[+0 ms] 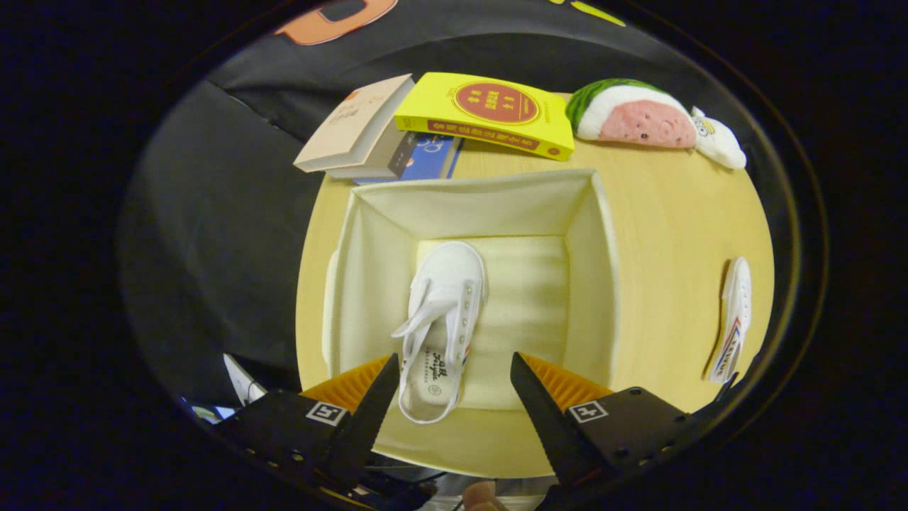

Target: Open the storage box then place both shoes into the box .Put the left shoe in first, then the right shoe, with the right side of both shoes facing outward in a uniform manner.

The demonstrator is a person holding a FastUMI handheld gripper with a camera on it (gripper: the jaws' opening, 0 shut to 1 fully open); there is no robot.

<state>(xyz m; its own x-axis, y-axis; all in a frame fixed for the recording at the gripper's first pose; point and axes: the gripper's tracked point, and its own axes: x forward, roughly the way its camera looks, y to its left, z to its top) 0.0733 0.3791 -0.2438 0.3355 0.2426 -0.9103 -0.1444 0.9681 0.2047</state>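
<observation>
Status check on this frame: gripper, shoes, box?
Gripper open, above box. One shoe inside, left half. Second shoe on table, right of box. Nothing blocking.

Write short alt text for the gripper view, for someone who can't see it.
One white shoe lies inside the open storage box, just ahead of the open gripper. A second shoe lies on the table beside the box; books beyond.

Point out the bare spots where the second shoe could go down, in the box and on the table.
Inside the storage box, the floor strip between the first shoe and the right wall is bare. Tabletop between box and second shoe is free. Crowded by the books and watermelon toy. The gripper is open.
</observation>
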